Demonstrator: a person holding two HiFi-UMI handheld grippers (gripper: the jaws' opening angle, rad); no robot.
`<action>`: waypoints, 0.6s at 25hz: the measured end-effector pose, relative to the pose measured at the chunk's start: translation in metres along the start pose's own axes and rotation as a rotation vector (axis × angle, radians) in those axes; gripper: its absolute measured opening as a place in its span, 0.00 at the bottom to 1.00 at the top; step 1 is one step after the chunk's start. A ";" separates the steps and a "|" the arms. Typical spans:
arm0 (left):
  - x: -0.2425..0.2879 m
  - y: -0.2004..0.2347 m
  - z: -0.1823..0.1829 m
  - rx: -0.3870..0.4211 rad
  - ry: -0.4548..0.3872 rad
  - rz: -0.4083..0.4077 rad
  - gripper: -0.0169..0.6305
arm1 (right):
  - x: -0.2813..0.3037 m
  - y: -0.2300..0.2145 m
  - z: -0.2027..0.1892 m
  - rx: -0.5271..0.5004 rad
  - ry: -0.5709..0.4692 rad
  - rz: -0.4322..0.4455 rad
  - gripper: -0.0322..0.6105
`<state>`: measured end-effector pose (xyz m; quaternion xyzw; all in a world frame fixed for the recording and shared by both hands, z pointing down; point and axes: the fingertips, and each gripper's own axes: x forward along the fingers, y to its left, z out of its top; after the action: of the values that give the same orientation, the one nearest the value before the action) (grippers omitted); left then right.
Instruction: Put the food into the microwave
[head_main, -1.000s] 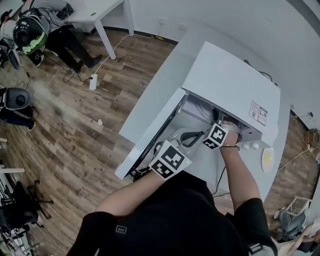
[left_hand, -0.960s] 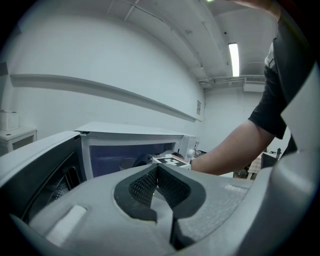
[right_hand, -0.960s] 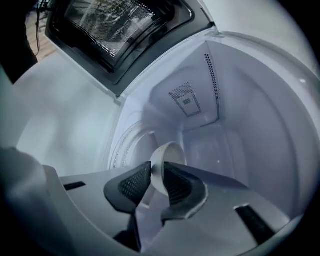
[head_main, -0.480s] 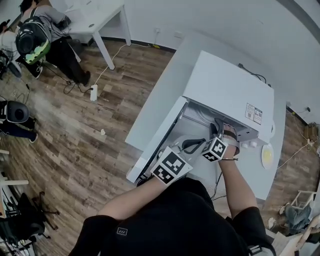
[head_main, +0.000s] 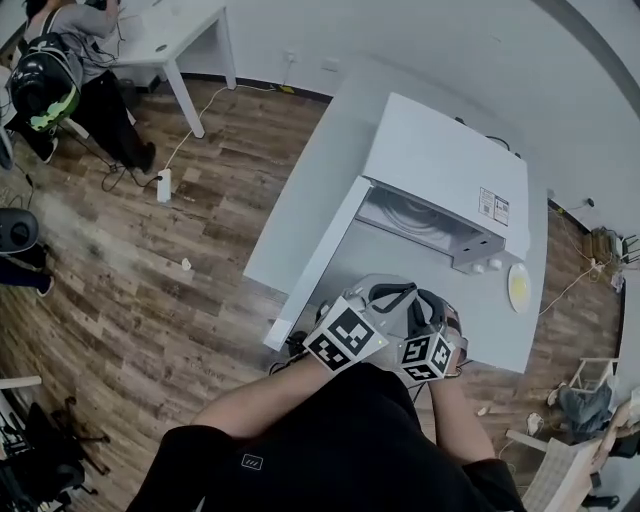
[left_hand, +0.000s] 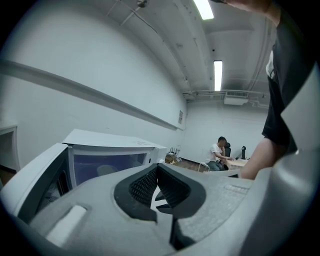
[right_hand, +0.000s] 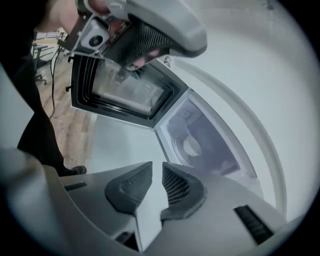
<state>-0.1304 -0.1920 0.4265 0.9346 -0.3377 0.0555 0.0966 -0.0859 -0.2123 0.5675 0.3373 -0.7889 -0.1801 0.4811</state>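
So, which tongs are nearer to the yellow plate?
Right. The right tongs, empty and closing, sit left of the yellow plate in the head view; the left tongs sit further left, by the microwave door.

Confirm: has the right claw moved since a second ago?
Yes: the right claw backed out of the microwave toward the person, jaws closing, nothing between them.

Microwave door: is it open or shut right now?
Open. The microwave door is swung wide, and the cavity is exposed in both the head and right gripper views.
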 end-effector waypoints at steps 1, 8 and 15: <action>0.000 -0.004 0.000 -0.011 -0.005 -0.004 0.04 | -0.011 0.002 -0.001 0.033 -0.008 0.001 0.16; 0.002 -0.031 -0.001 0.017 0.010 0.020 0.04 | -0.077 -0.018 0.007 0.474 -0.231 0.081 0.13; 0.016 -0.073 -0.025 -0.038 0.048 0.151 0.04 | -0.159 -0.033 -0.024 0.642 -0.471 0.210 0.11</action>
<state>-0.0718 -0.1412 0.4432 0.9029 -0.4060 0.0785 0.1177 -0.0036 -0.1225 0.4567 0.3376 -0.9236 0.0530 0.1736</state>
